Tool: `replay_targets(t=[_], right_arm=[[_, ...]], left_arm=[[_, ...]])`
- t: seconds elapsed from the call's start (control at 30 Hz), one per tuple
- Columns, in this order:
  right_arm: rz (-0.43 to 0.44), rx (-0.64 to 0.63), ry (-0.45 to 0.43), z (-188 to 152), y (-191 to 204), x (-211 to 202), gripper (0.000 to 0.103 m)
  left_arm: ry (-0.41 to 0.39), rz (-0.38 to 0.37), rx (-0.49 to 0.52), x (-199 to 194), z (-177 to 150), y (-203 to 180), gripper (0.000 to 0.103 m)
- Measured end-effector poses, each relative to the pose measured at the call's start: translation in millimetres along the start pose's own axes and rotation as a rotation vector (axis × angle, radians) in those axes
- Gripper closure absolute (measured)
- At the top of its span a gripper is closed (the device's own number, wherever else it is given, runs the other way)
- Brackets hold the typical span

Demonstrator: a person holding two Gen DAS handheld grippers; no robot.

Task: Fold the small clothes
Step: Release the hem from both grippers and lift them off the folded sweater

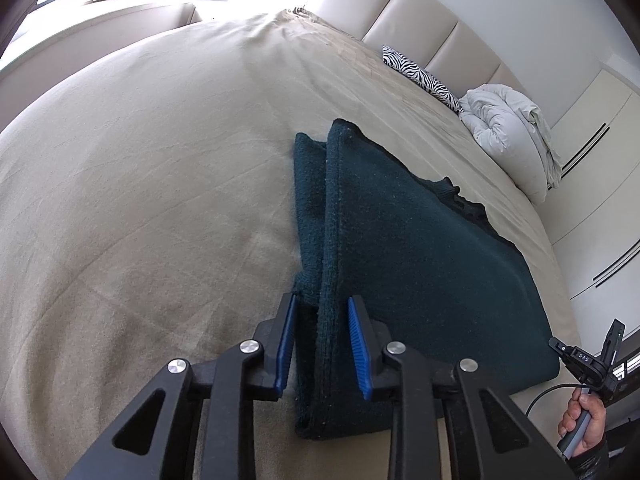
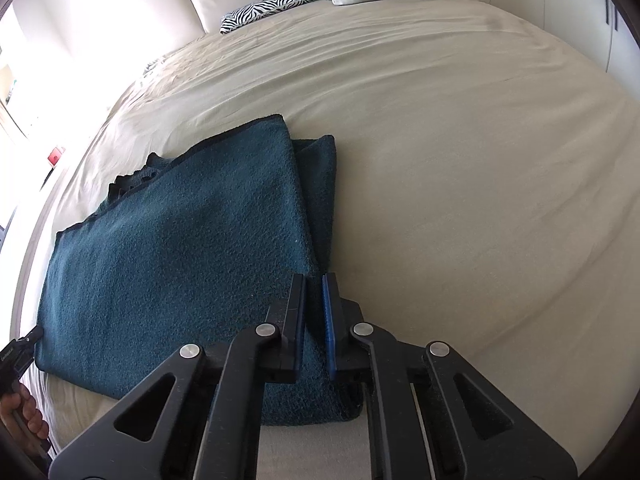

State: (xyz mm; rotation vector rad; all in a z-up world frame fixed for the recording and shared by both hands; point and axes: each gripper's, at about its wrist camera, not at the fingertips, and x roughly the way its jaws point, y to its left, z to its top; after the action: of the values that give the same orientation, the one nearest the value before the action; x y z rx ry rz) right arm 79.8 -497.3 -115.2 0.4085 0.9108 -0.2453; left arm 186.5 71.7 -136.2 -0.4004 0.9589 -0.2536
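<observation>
A dark teal fleece garment (image 1: pixel 420 248) lies folded on the beige bed, also in the right wrist view (image 2: pixel 180 248). My left gripper (image 1: pixel 322 304) is open, its blue pads (image 1: pixel 358 340) on either side of the garment's folded left edge. My right gripper (image 2: pixel 314 280) has its jaws nearly closed on the garment's right folded edge, with only a thin gap of cloth between the pads (image 2: pixel 329 320). Each gripper's handle and the hand holding it show at the edge of the other view: the right one (image 1: pixel 592 364) and the left one (image 2: pixel 16 356).
The beige bed sheet (image 1: pixel 140 200) spreads wide around the garment. A zebra-print pillow (image 1: pixel 424 76) and a white bundled duvet (image 1: pixel 508 128) lie by the padded headboard (image 1: pixel 400 12). White wardrobe doors (image 1: pixel 600 200) stand beside the bed.
</observation>
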Motion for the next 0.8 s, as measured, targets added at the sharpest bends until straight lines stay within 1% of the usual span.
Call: replay_targets(t=[0.17,0.37,0.43,0.53,0.63,0.8], right_arm=[[-0.004,0.013,-0.001,-1,-2,-4,0.098],[-0.001,0.042,0.002,-8,-12,-9,0.099],[0.005,0.058,0.004,-11,-17,-7,0.099],[0.001,0.051,0.019,-14,-20,3,0.098],[0.016,0.07,0.015,-15,-22,6,0.097],[0.075,0.108,-0.013,-14,-29,3,0.097]], left_arm=[[0.013,0.013,0.016,3,1,0,0.079],[0.023,0.016,0.031,5,2,1,0.08],[0.026,0.018,0.036,7,2,1,0.08],[0.025,0.015,0.033,8,2,2,0.08],[0.024,0.01,0.031,7,2,1,0.079],[0.024,0.013,0.039,7,0,2,0.079]])
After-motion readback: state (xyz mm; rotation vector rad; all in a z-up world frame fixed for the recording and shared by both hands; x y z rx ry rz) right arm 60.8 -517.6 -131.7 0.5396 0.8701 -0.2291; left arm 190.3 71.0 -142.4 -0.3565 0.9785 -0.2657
